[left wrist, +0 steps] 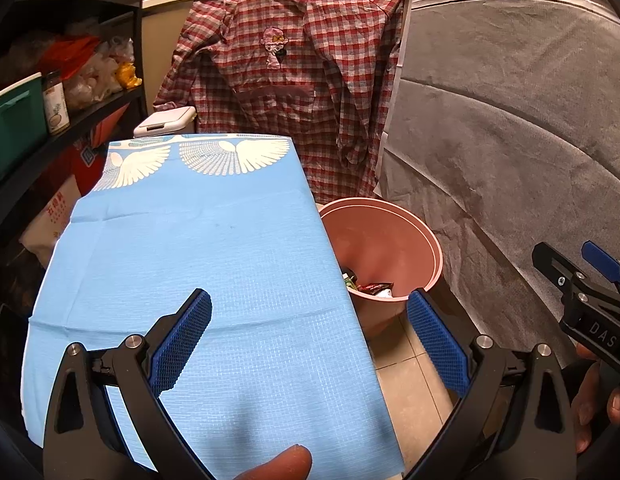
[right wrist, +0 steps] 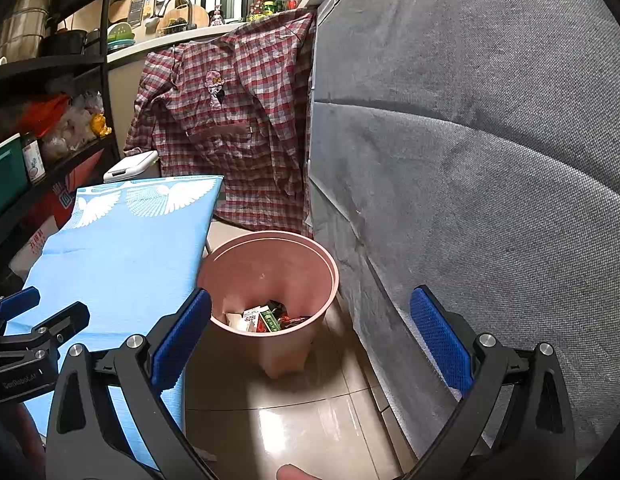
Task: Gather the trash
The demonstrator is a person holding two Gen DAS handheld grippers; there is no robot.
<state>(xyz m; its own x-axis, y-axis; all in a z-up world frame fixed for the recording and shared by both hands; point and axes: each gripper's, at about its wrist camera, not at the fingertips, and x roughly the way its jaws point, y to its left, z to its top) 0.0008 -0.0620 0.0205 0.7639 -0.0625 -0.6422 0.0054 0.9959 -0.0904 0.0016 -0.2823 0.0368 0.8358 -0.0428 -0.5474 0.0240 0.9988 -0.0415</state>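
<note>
A pink bin [right wrist: 270, 280] stands on the tiled floor beside the table with the blue cloth [right wrist: 122, 256]. Several wrappers and small cartons [right wrist: 266, 318] lie at its bottom. The bin also shows in the left wrist view [left wrist: 384, 248], with trash [left wrist: 370, 286] inside. My left gripper [left wrist: 310, 340] is open and empty above the near right part of the blue cloth [left wrist: 198, 264]. My right gripper [right wrist: 310, 340] is open and empty, above and in front of the bin. The right gripper also shows at the left wrist view's right edge [left wrist: 582, 276].
A plaid shirt [left wrist: 294, 84] hangs behind the table and bin. A grey fabric-covered surface [right wrist: 490, 160] rises close on the right. Black shelves [left wrist: 70, 100] with bags and jars stand on the left. A white lidded bin [left wrist: 166, 120] sits behind the table.
</note>
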